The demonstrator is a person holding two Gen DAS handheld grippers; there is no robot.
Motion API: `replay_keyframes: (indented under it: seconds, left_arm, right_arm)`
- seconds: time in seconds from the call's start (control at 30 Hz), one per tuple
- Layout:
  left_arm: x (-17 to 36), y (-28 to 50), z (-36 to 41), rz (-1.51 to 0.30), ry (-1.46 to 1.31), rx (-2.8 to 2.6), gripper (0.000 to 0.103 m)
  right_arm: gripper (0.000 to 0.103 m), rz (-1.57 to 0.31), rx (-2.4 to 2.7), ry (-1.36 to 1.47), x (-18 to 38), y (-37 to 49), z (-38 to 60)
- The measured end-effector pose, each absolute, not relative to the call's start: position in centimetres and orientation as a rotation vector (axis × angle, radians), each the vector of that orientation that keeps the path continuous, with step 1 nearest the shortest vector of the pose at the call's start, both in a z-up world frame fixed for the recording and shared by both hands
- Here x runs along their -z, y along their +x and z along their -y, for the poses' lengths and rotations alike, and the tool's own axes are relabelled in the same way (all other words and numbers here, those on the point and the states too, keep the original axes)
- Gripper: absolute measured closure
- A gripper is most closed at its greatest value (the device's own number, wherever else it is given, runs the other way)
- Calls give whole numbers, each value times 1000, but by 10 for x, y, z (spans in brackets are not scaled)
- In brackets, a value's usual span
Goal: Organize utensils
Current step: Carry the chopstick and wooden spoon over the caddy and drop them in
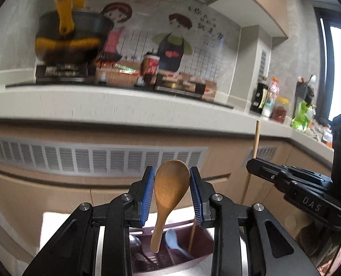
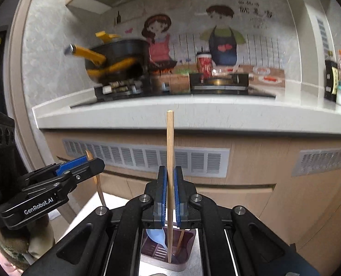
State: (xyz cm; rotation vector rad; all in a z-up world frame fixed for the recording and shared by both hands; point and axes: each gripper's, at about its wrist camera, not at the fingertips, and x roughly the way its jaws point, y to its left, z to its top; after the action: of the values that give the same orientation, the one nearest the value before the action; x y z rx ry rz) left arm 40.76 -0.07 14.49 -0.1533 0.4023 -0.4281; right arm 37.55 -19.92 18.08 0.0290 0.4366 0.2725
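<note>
My left gripper is shut on a wooden spoon, bowl up, handle hanging down over a mauve utensil holder. The holder has a blue plastic spoon, a metal utensil and a chopstick in it. My right gripper is shut on an upright wooden chopstick, its lower end inside the holder beside the blue spoon. The left gripper shows at the left of the right wrist view; the right gripper shows at the right of the left wrist view.
A kitchen counter runs ahead, with a black and yellow pot on a stove, a red cup and bottles at the right. Cabinet fronts with vent grilles stand below. The holder stands on a white surface.
</note>
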Motion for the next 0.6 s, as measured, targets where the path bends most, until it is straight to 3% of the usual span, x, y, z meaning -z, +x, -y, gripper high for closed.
replay_keyframes:
  seconds: [0.33,0.47,0.53,0.6]
  left_arm:
    - [-63,442,3,-569,-194,413,69]
    - [-35,435,3,-646,-206,403,64]
    - [-30,424,-3,-664,-212,387,60]
    - [-29,405,-6,-653,-198,358,46]
  right_arm:
    - [95,-610,-265,6,-97,419,187]
    - [57,-690,-242,13,-68,421,192]
    - [55,-704,-220,14,-59,414,199]
    - [50,-726,-200,7,-51,402,207]
